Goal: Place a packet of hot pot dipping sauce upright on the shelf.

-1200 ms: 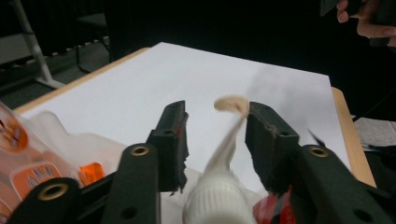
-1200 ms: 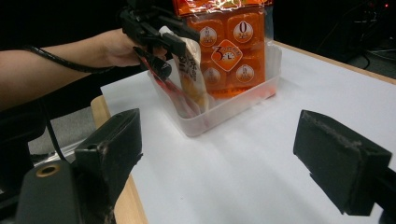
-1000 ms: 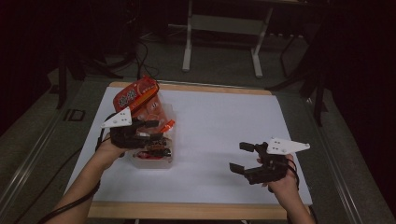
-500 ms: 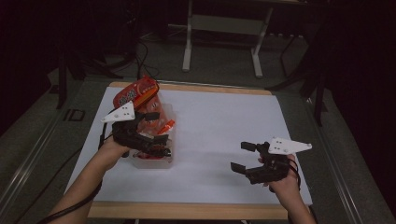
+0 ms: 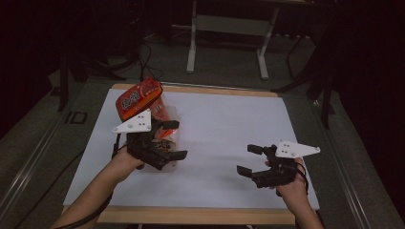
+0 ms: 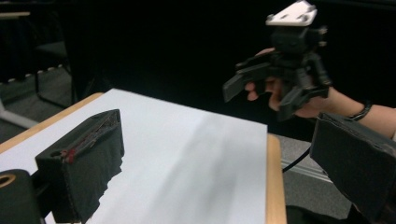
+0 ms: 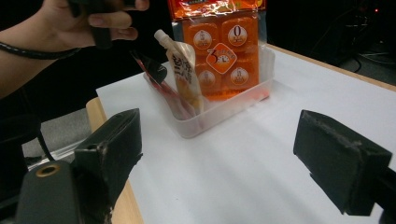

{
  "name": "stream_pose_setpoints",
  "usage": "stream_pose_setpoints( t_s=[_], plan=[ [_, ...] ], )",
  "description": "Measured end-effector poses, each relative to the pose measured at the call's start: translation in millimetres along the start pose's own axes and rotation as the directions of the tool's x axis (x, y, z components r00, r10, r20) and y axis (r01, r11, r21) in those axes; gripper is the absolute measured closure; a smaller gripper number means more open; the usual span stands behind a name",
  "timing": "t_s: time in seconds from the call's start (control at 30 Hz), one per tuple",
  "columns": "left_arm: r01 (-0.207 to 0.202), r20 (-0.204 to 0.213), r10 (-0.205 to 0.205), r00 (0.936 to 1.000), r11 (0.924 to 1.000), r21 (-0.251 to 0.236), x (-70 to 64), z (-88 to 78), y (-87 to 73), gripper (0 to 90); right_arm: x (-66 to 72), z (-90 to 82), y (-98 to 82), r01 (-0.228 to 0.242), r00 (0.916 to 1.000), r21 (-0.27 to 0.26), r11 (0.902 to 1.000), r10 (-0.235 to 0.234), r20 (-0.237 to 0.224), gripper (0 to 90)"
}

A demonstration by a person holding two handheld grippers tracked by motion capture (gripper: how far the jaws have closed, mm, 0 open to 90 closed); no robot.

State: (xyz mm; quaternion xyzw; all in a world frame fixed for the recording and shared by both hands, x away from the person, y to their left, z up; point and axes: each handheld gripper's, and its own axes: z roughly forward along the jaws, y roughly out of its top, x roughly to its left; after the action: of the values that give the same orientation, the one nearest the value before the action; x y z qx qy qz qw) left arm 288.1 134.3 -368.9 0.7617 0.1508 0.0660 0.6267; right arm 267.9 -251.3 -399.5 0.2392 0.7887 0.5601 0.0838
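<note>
A clear plastic bin (image 7: 219,109) stands on the white table sheet at the left. An orange multi-cup pack (image 7: 222,51) stands against its far wall, and a pale spouted pouch (image 7: 184,70) leans upright beside it. In the high view the orange bag (image 5: 137,98) sticks up out of the bin (image 5: 168,114). My left gripper (image 5: 175,140) hovers just over the bin's near end. Its jaws have just been opening and stand wide with nothing between them (image 6: 219,168). My right gripper (image 5: 247,160) is open and empty, held above the sheet at the right (image 7: 233,158).
The white sheet (image 5: 224,124) covers a wooden-edged table (image 5: 191,214). Dark floor, cables and a metal stand (image 5: 227,28) lie beyond the far edge. In the left gripper view the right hand's gripper (image 6: 259,95) shows past the table's corner.
The left gripper's jaws spread apart and the hand lifted up and back from the bin's contents. The right gripper stayed where it was.
</note>
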Motion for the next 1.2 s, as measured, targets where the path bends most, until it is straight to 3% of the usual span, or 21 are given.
stream_pose_setpoints(
  t_s=[0.23, 0.4, 0.6, 1.2],
  plan=[
    [-0.009, -0.005, 0.009, 0.9999, 1.0, 0.0, -20.4, 7.4, 0.2, 3.5, -1.6, -2.2, -2.1, -0.004, 1.0, 0.0, 1.0, 0.004, 0.008, 15.1],
    [-0.007, -0.012, 0.007, 0.9999, 0.9994, 0.033, -39.3, 18.6, -7.4, 3.6, -2.0, -1.3, -5.4, 0.003, 0.9998, 0.005, 1.0, -0.003, 0.02, 15.0],
    [-0.002, 0.001, 0.002, 1.0, 0.999, 0.044, -48.7, 24.2, -17.3, 4.1, -1.0, -0.5, -8.3, 0.022, 0.9993, 0.011, 0.9997, -0.022, 0.031, 15.0],
    [-0.012, 0.022, 0.01, 0.9997, 0.9945, 0.104, -71.2, 41.4, -54.6, 4.4, -2.7, 6.7, -27.6, 0.018, 0.9995, 0.031, 0.9993, -0.018, 0.025, 14.8]
  ],
)
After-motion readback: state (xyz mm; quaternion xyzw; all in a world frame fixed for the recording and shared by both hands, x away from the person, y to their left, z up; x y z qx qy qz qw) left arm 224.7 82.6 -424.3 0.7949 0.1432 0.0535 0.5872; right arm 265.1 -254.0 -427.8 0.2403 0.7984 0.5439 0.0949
